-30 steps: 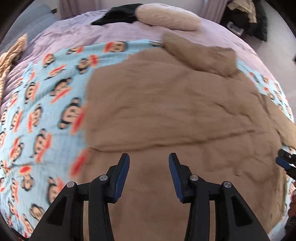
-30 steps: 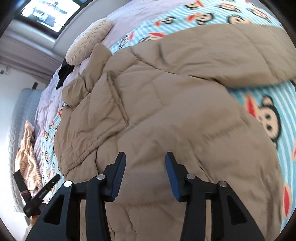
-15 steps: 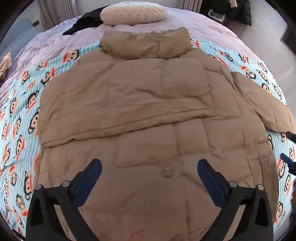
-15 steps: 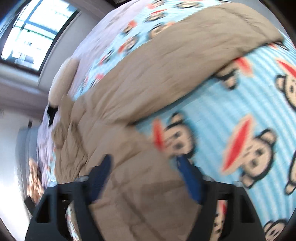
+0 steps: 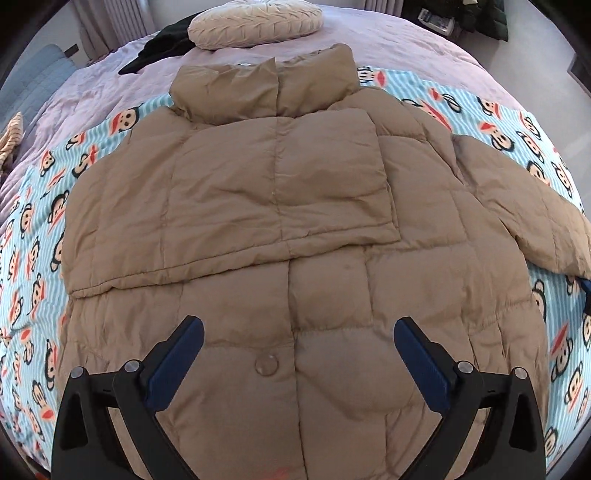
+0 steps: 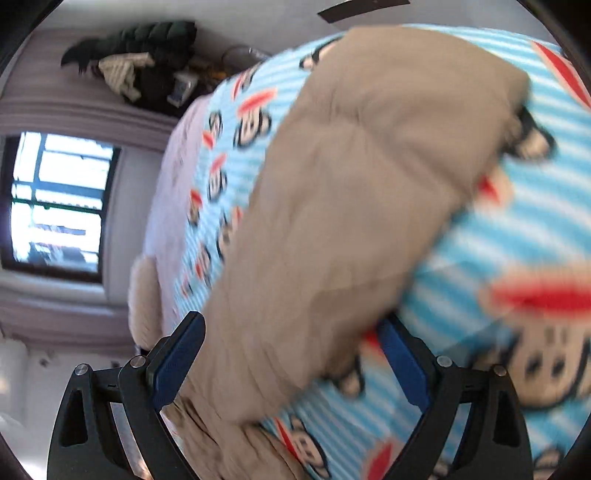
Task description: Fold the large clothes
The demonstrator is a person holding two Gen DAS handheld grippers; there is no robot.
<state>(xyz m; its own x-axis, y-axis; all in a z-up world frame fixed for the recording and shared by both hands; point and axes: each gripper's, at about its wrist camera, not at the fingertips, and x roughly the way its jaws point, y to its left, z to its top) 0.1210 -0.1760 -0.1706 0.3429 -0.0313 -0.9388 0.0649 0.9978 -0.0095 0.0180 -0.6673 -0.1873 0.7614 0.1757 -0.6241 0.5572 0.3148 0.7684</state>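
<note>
A tan puffer jacket (image 5: 325, 295) lies spread front-up on a monkey-print blanket (image 5: 37, 221), collar toward the pillow. One sleeve (image 5: 229, 214) is folded across its chest. The other sleeve (image 5: 524, 206) stretches out to the right. My left gripper (image 5: 298, 328) hovers open over the jacket's lower front, a snap button just below the gap between its fingers. In the blurred right wrist view, my right gripper (image 6: 291, 325) stands open, wide astride the outstretched sleeve (image 6: 351, 184), which runs between its blue pads (image 6: 177, 362) over the blanket (image 6: 498, 229).
A round cream pillow (image 5: 255, 22) and a black garment (image 5: 162, 48) lie at the head of the lilac bed. A pile of dark clothes (image 6: 147, 55) sits beyond the bed's far side, next to a bright window (image 6: 55, 199).
Both grippers have opened wide. The left one has shifted to the jacket's middle. The right one has swung away from the jacket body and rolled over to the outstretched sleeve.
</note>
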